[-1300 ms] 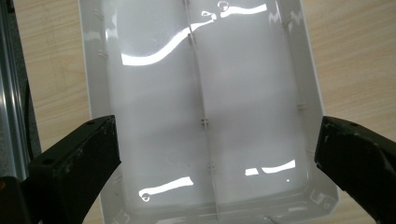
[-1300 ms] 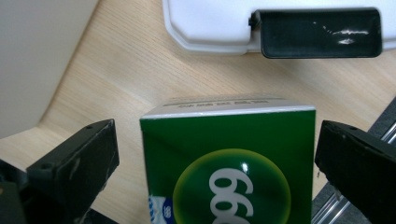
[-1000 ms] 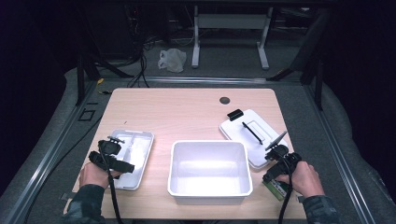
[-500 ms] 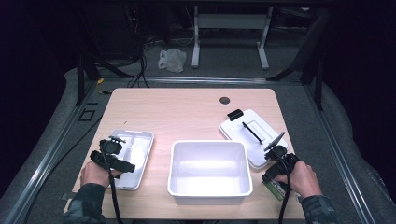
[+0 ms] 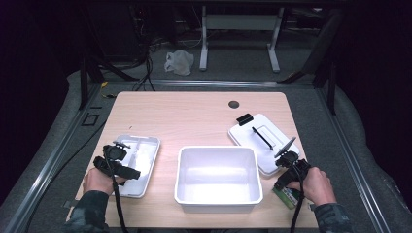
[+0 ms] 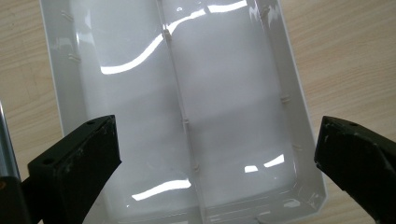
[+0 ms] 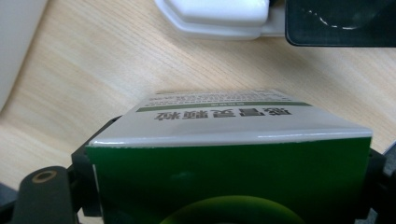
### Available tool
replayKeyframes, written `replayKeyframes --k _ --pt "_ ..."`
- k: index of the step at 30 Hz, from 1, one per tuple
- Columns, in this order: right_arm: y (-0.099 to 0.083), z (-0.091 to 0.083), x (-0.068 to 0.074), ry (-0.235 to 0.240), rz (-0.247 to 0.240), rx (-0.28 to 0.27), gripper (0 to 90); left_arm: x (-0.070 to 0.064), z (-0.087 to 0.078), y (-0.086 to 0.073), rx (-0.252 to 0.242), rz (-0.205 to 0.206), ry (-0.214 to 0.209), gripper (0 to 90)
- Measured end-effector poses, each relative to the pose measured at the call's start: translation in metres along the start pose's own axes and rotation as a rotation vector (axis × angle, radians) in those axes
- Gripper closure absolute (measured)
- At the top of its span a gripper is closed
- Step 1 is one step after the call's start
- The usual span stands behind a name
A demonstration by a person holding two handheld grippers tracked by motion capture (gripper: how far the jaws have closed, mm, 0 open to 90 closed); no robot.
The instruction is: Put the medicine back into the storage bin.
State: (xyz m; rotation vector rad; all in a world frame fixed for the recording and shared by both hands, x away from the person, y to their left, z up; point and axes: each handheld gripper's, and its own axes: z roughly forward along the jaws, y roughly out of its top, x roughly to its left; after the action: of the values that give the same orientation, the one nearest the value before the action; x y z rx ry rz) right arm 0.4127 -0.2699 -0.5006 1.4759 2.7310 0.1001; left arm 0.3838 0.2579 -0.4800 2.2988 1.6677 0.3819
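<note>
my right gripper point(image 5: 287, 187) is clamped on the green box point(image 7: 229, 158), low at the table's near right edge. keep the squeeze even, lift clear of the tub point(image 5: 218, 201) rim before going over it. left gripper point(image 6: 219, 158) has jaws wide apart, hovering over the shallow tray point(image 6: 289, 93), holding nothing. white lid point(image 5: 272, 155) sits just beside my right hand, so i'd swing wide of it.

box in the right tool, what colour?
Green and white box, dark print on the white face; clearest in the right gripper view.
</note>
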Motion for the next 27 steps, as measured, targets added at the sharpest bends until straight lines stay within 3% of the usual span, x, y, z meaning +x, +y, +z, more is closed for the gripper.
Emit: replayKeyframes --k 9,16,24,27 --pt "-0.003 -0.018 0.002 0.002 -0.06 -0.022 15.5 0.002 -0.002 0.0 -0.005 0.004 -0.006 0.1" --pt "-0.003 -0.033 0.01 -0.008 -0.184 -0.027 15.6 0.0 -0.001 0.0 -0.003 0.023 -0.008 0.0" --pt "-0.003 -0.058 0.01 -0.011 -0.3 -0.086 15.6 -0.002 0.0 0.0 0.004 0.04 -0.002 0.0" --pt "-0.001 -0.063 0.012 -0.007 -0.357 -0.083 15.6 -0.002 0.0 0.001 0.007 0.049 -0.004 0.0"
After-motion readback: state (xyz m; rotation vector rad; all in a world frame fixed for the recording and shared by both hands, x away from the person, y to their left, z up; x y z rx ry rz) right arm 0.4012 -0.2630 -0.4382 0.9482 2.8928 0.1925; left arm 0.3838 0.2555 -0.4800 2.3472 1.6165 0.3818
